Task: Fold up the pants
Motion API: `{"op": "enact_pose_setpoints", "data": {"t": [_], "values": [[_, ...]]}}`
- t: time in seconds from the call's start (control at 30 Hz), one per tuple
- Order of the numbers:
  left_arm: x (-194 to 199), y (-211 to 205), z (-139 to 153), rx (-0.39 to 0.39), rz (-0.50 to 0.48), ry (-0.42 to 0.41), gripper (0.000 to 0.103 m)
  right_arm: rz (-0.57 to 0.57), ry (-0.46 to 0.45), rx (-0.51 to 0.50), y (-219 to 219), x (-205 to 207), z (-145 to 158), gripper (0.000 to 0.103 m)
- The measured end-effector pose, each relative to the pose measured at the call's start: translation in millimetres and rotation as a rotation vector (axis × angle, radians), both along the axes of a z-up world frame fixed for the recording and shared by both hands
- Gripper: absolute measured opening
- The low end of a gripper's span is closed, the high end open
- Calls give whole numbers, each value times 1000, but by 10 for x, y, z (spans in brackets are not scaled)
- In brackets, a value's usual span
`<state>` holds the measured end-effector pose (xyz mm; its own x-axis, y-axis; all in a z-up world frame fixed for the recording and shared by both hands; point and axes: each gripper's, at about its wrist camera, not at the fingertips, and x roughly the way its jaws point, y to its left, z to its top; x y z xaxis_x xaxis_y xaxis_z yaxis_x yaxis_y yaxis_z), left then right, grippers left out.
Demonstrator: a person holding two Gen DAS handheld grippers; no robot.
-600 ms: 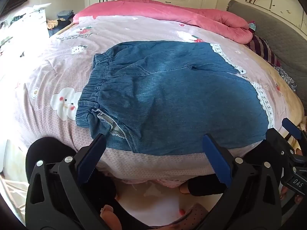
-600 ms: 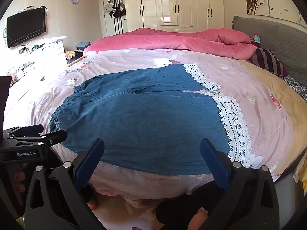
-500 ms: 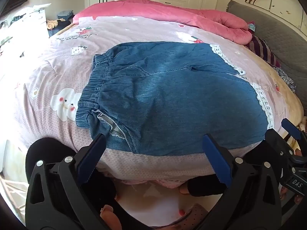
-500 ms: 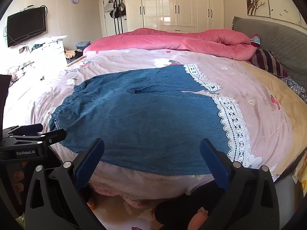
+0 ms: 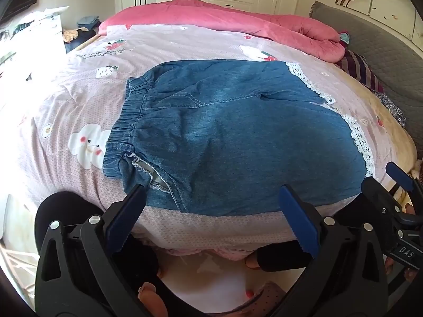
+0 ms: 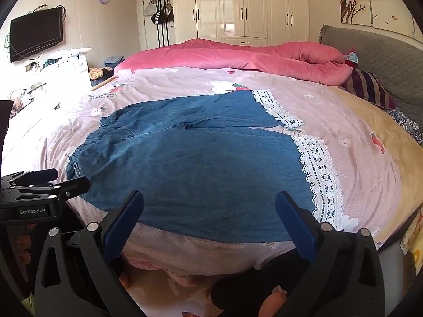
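While both pairs of tongs hang just off the near edge of the bed, the denim pants lie spread flat on the pink printed bedsheet, close to that near edge. The elastic waistband faces the bed's left side; the lace-trimmed hems face the right side, toward the grey headboard. The two legs lie side by side, the farther one shorter in view, its lace cuff set apart from the nearer cuff. At the near left corner of the pants an inside seam is turned outward.

The left tongs stand open, their blue pads spread wide and holding nothing; the left pad overlaps the near waistband corner in the picture, but contact cannot be judged. The right tongs are likewise open and empty, poised over the near edge of the nearer leg. Each wrist view catches the other tool at its margin: the right one at the right edge of the left view, the left one at the left edge of the right view.

A rolled pink quilt lies along the far edge of the bed, and a striped pillow rests at the far right corner against the headboard. Behind stand a white wardrobe and a wall-mounted television.
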<state>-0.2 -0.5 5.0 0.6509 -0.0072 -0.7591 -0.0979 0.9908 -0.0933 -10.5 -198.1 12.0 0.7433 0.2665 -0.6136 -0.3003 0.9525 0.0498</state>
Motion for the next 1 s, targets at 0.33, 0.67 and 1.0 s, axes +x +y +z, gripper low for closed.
{"op": "enact_pose_setpoints", "data": {"t": [0.33,0.67,1.0], "values": [[-18,-24,24,7,-8,-11,94,7,-8,-7,27,-12,10,99],[-28,-33,38,7,-10,-15,94,8,-19,-16,40,-33,44,99],[-31,-35,46,7,-9,-15,94,8,-19,-20,48,-31,43,99]]}}
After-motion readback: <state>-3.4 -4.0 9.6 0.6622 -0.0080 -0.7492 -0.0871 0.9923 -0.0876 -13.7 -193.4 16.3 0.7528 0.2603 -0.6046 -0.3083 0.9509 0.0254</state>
